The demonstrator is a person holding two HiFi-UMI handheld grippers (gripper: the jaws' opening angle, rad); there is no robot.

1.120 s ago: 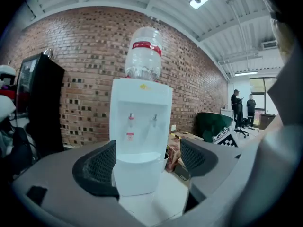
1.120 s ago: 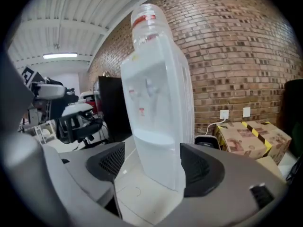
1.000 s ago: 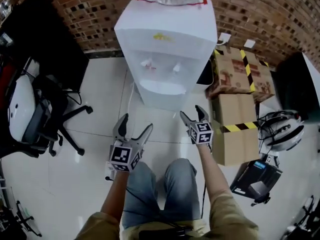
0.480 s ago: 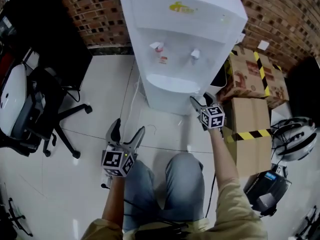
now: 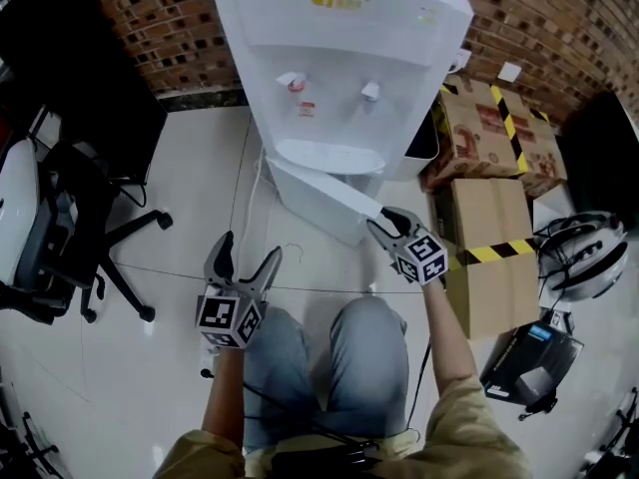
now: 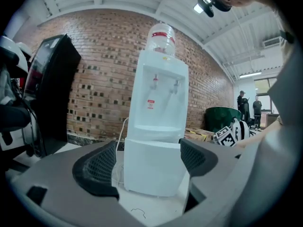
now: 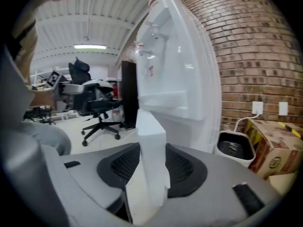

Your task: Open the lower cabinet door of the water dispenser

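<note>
The white water dispenser (image 5: 339, 58) stands against the brick wall, a bottle (image 6: 162, 36) on top. Its lower cabinet door (image 5: 321, 193) is swung out partway toward me, hinged on its left. My right gripper (image 5: 383, 226) is shut on the door's free edge. In the right gripper view the thin white door edge (image 7: 152, 155) stands upright, pinched between the meshed pads (image 7: 182, 167). My left gripper (image 5: 243, 258) hangs open over the floor in front of the dispenser, touching nothing. The left gripper view shows the door (image 6: 151, 167) some way beyond its spread jaws.
Cardboard boxes with yellow-black tape (image 5: 489, 233) stand right of the dispenser. Beside them is a white bin (image 7: 234, 148). A black office chair (image 5: 75, 223) is at the left. A helmet (image 5: 581, 252) and a black device (image 5: 524, 362) lie at the right. My knees (image 5: 329, 357) are below the grippers.
My right gripper reached the dispenser's lower door, shut on its edge and drew it outward. My left gripper sank a little and stayed open.
</note>
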